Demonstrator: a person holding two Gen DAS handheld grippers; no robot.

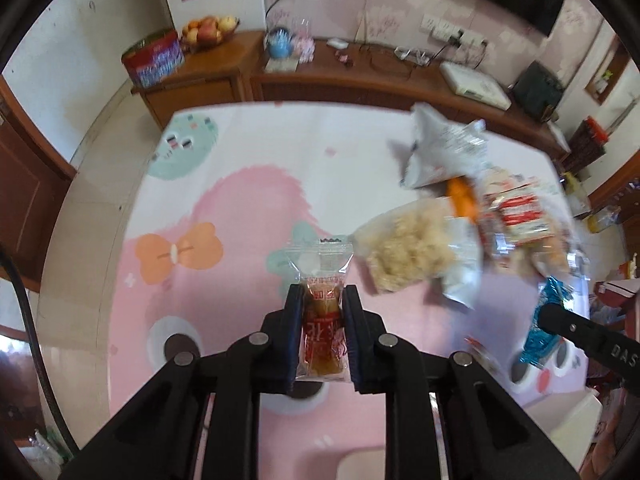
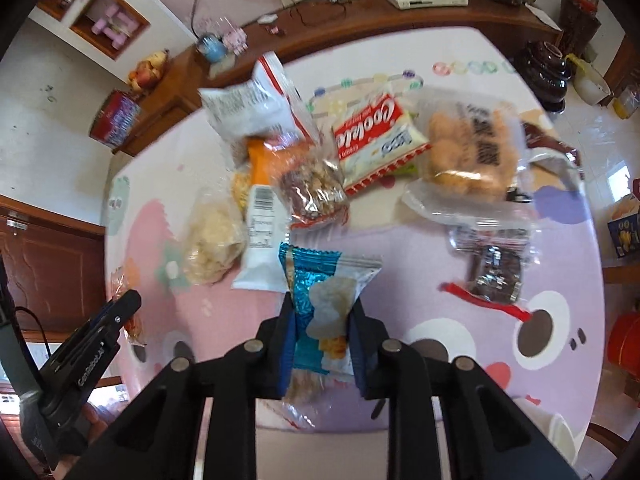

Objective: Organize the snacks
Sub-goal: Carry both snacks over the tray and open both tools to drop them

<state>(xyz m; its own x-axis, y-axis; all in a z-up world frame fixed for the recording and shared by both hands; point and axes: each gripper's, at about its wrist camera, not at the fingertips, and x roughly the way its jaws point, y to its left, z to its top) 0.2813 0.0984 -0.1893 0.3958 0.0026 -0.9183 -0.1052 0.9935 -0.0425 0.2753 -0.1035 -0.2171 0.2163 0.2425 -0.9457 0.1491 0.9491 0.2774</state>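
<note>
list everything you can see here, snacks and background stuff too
red-brown snack packet: 1, clear wrapper, held in left tongs
blue foil snack packet: 1, held in right tongs
cookie pack: 1, red and white, table centre
white bag: 1, far end of pile
pale crumbly snack bag: 1, clear, left of pile
puff snack bag: 1, golden, right of cookies
dark brownie pack: 1, near right
table: 1, pink cartoon cover
fruit bowl: 1, on wooden cabinet
left tongs: shut
right tongs: shut
</note>
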